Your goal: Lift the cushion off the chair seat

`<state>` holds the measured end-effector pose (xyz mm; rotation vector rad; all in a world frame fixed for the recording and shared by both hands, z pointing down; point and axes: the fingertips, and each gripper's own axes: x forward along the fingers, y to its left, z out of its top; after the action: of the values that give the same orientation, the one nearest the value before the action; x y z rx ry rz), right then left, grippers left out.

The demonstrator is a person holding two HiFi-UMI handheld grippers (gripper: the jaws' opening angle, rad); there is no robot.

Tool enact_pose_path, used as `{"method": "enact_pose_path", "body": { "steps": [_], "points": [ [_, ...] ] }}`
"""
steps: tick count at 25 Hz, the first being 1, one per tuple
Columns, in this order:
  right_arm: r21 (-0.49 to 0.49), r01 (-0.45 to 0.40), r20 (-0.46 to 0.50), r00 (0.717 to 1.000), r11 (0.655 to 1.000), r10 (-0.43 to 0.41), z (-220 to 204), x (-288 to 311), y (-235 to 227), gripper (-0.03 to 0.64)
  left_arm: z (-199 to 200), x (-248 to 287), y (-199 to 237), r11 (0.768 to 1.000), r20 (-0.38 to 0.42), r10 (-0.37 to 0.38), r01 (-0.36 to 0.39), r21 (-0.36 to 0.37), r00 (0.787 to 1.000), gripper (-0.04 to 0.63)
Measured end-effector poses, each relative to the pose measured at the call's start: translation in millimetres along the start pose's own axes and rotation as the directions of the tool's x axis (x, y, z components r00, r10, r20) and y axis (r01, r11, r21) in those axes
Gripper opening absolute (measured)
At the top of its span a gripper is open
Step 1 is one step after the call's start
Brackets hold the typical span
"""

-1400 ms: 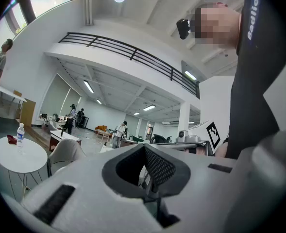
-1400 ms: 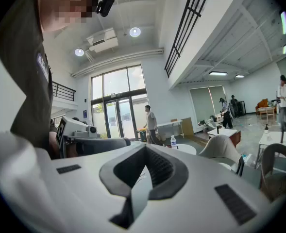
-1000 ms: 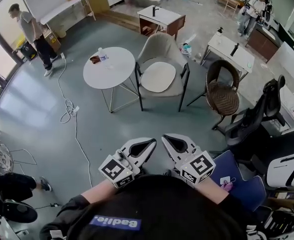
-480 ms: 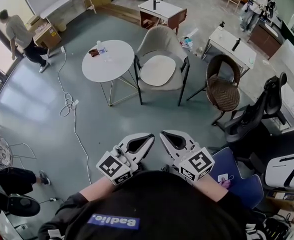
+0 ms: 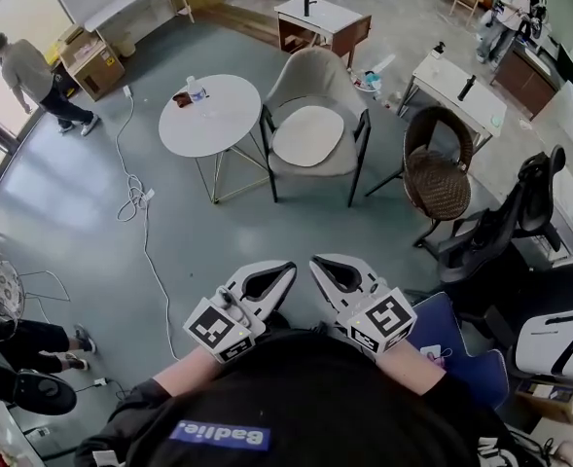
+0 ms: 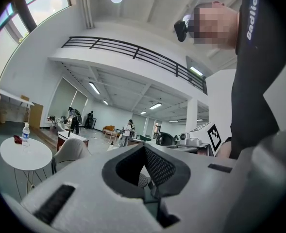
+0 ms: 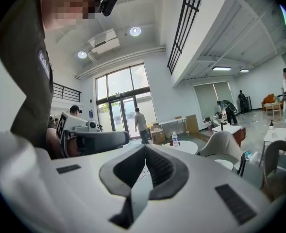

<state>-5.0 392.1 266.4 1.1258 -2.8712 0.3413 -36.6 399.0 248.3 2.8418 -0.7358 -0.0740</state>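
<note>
Cushion (image 5: 307, 135) lies on chair (image 5: 310, 76) seat. I hold left tongs (image 5: 289, 267) and right tongs (image 5: 314, 262) closed, empty, well apart from it

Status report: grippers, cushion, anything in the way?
Left gripper and right gripper shut, empty. Cushion flat on chair seat, untouched, well ahead. Round table close beside chair; cable on floor off left.
</note>
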Motion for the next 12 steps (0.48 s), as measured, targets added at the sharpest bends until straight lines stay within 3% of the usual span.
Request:
{"method": "enact_pose_path", "body": {
  "steps": [6,12],
  "points": [
    [0.007,0.015,-0.022,1.0,1.0,-0.015,-3.1,22.6,-31.0,0.028,0.8,20.1,34.3,1.0,0.012,-0.006,0.006,-0.004,1.0,0.012],
    [-0.001,0.054,-0.034,0.998,0.999,-0.054,5.9,78.7,-75.6,0.028,11.1,46.7,102.5,0.999,0.018,-0.048,0.048,0.01,0.999,0.012]
  ]
}}
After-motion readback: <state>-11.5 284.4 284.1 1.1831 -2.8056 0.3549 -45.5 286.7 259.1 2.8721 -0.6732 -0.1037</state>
